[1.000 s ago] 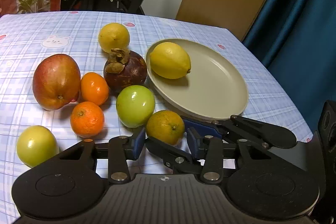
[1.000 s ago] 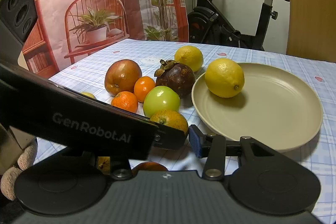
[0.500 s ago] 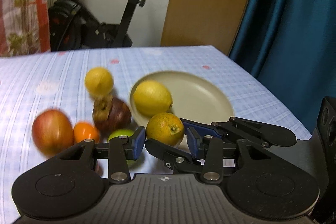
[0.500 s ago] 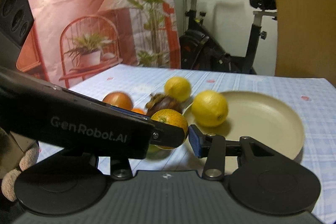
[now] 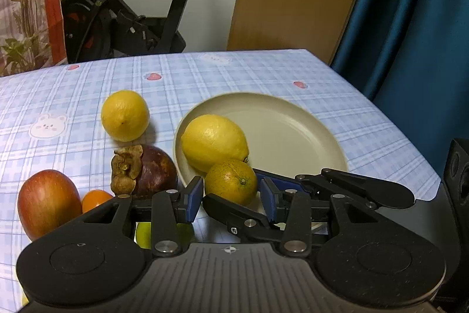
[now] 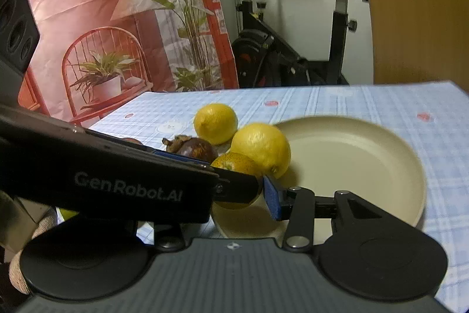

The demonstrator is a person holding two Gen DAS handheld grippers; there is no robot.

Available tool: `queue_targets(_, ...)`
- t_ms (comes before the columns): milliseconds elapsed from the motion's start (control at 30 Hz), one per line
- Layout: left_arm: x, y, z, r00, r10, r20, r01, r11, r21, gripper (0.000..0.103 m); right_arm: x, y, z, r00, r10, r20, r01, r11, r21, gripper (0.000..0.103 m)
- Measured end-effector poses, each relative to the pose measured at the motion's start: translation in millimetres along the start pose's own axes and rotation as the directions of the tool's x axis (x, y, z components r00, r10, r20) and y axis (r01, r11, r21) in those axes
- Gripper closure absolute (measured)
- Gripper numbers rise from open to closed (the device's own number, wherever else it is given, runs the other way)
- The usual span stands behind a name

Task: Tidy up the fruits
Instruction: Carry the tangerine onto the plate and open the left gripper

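Note:
My left gripper [image 5: 231, 195] is shut on a yellow-green orange [image 5: 231, 181] and holds it above the near rim of the beige plate [image 5: 293, 137]. A lemon [image 5: 214, 141] lies on the plate's left side. A second lemon [image 5: 125, 115], a dark mangosteen [image 5: 146, 169], a red mango [image 5: 47, 201], a small orange [image 5: 95, 200] and a green fruit [image 5: 164, 233] lie on the cloth to the left. In the right wrist view the left gripper's body [image 6: 117, 184] crosses in front and the held orange [image 6: 237, 163] shows over the plate [image 6: 351, 166]. Only the right finger [image 6: 274, 200] of my right gripper shows.
The table has a blue checked cloth [image 5: 73, 84]. Its right edge [image 5: 395, 122] runs near the plate, with a blue curtain [image 5: 410, 19] beyond. An exercise bike [image 5: 132, 19] stands behind the table.
My left gripper has lifted the orange off the cloth and carried it up and right, over the plate's near rim. The right gripper rose alongside it.

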State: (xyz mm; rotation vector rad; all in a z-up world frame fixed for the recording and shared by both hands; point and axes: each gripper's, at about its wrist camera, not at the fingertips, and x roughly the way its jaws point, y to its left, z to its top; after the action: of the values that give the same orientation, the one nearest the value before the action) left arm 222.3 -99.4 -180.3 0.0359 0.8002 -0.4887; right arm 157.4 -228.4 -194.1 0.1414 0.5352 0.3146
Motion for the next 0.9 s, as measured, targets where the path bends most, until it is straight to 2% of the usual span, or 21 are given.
queue_targets(433,6,0,-2,1.0,0.019,0.001,-0.019,1.0,0.005,0.059,4,0,-2,1.0,-0.008,-0.014,0.008,1.0,0.002,0.057)
queue_targets(533,0,1,-3,1.0,0.01,0.012,-0.009,1.0,-0.017,0.057,0,-1,-3,1.0,-0.011,0.007,0.011,1.0,0.011,0.052)
queue_targets(800,-45,14,-9,0.996,0.002,0.094,0.005,0.997,-0.074,0.057,-16,1,-7,0.998,0.002,0.06,-0.003,1.0,0.011,0.051)
queue_targets(900,-67,25,-15,0.992,0.021,0.123,-0.009,0.995,-0.098,0.057,-27,3,-10,0.998,-0.001,0.068,0.0,1.0,0.012,0.051)
